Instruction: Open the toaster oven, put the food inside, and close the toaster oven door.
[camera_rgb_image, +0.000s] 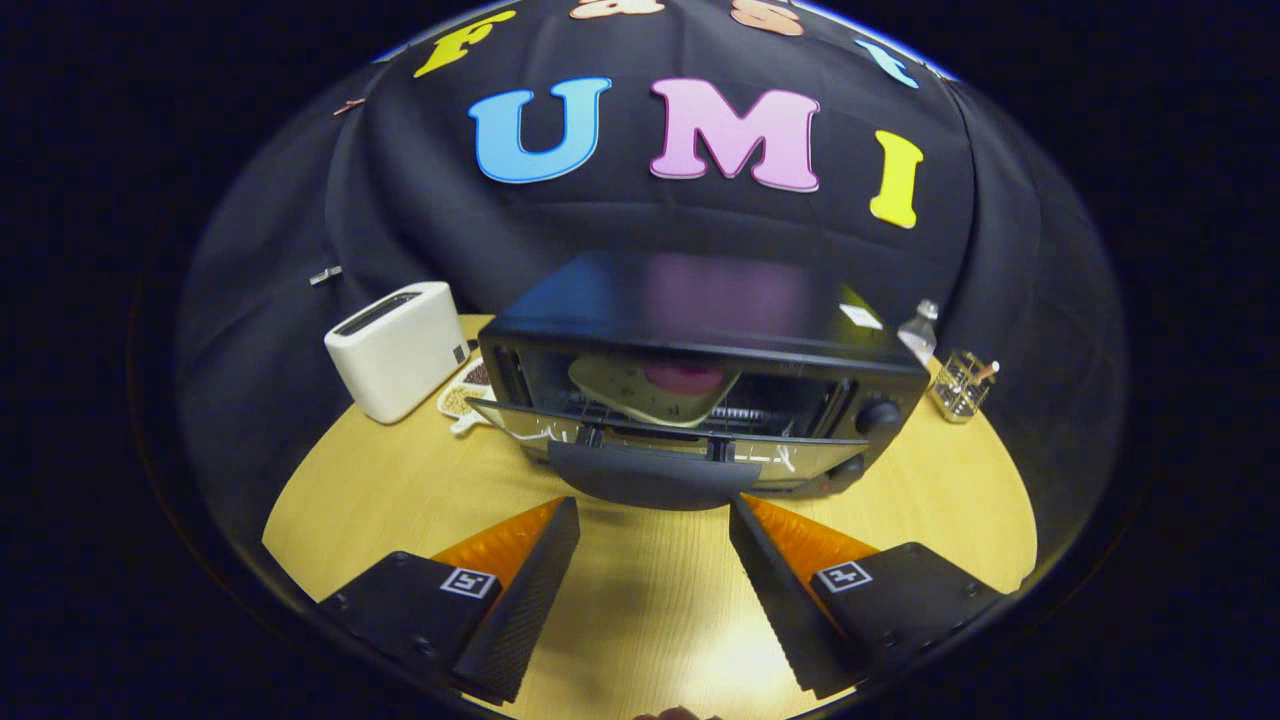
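Now | toaster oven (700, 330) faces jaws, long axis crosswise | door (640, 455) down | food (655, 388) inside | gripper (655, 515) jaws wide, empty

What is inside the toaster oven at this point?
Inside the toaster oven, a pale plate carrying something pink sits on the rack. The oven roof hides the plate's far side. The door hangs open; the tongs are open, just short of it.
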